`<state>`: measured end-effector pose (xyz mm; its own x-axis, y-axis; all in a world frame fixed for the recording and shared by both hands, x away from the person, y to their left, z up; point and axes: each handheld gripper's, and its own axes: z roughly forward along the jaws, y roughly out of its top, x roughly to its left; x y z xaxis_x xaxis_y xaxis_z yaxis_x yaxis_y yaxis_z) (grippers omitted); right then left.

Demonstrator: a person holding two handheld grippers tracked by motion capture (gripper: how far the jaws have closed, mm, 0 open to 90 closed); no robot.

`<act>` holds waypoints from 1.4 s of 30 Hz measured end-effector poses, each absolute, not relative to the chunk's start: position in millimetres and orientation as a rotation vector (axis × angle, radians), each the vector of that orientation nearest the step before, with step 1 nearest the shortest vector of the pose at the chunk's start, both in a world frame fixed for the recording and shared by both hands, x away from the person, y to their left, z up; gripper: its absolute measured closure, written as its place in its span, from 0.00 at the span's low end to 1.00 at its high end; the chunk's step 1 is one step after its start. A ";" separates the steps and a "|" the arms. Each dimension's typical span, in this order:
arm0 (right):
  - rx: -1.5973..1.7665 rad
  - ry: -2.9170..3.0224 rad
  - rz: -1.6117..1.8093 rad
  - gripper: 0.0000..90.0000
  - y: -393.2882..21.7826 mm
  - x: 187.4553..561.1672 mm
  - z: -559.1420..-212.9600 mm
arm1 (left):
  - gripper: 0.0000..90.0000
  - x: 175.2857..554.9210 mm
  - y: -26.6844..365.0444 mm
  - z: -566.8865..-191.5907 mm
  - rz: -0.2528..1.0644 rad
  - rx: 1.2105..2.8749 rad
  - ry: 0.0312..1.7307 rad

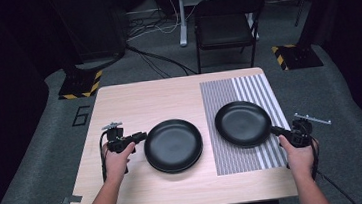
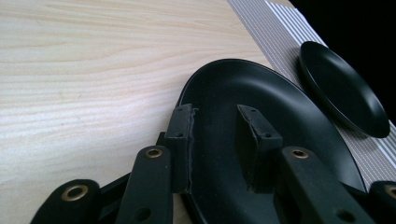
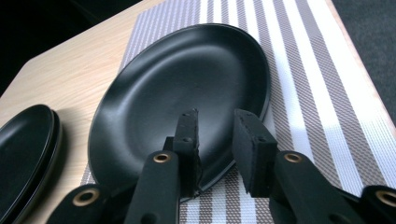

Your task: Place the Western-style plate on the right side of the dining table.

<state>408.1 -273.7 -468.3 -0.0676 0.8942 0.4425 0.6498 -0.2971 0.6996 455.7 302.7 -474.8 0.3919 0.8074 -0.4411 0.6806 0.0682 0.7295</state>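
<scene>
A: Where are the plates?
B: Two spots on a pale wooden table (image 1: 133, 99). A stack (image 1: 173, 145) of black plates sits on the bare wood near the middle. In the right gripper view you can see it is at least two plates, one nested in the other. To its right, a single black plate (image 1: 243, 123) lies on a grey and white striped mat (image 1: 247, 158). The stack and the plate are near each other but apart.

A: What is the left gripper doing?
B: The left gripper (image 1: 141, 136) is at the stack's left rim. In the left gripper view, one jaw stands outside the rim and the other over the dish of the top plate, so the rim runs between them. The jaws are apart, and I see no pad pressing on the plate.

A: And the right one?
B: The right gripper (image 1: 278, 131) is at the single plate's lower right edge. Its own view shows the rim between the jaws: one pad lies against the inside of the rim, the other stands clear over the mat. So those jaws are apart too, not clamped.

A: Anything around the table?
B: Grey carpet, a black folding chair (image 1: 225, 25) beyond the far edge, and cables on the floor.
</scene>
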 end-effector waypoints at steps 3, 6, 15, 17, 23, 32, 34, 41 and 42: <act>1.917 1.698 1.304 0.75 -270.1 408.5 -464.3 | 0.71 452.5 314.8 -475.7 0.182 1.648 1.354; 1.903 1.722 1.306 0.72 -267.8 408.7 -462.8 | 0.69 448.8 325.0 -476.6 0.206 1.618 1.373; 1.810 1.780 1.303 0.61 -264.6 402.8 -462.0 | 0.53 437.4 346.0 -476.4 0.287 1.612 1.390; 1.758 1.811 1.306 0.57 -262.9 400.4 -462.2 | 0.50 434.8 348.3 -477.1 0.301 1.616 1.403; 1.650 1.898 1.307 0.50 -257.9 394.2 -466.8 | 0.45 426.9 354.1 -477.6 0.319 1.674 1.407; 1.652 1.948 1.203 0.48 -256.8 385.3 -482.2 | 0.45 417.7 357.5 -491.9 0.320 1.758 1.376; 1.668 1.949 1.198 0.49 -258.4 385.3 -487.4 | 0.45 419.6 356.9 -499.8 0.310 1.771 1.385; 1.660 1.944 1.145 0.50 -267.1 382.0 -495.8 | 0.46 429.5 354.1 -509.5 0.326 1.824 1.391; 1.652 1.940 1.142 0.50 -269.3 381.1 -496.6 | 0.46 430.9 354.5 -509.5 0.330 1.846 1.384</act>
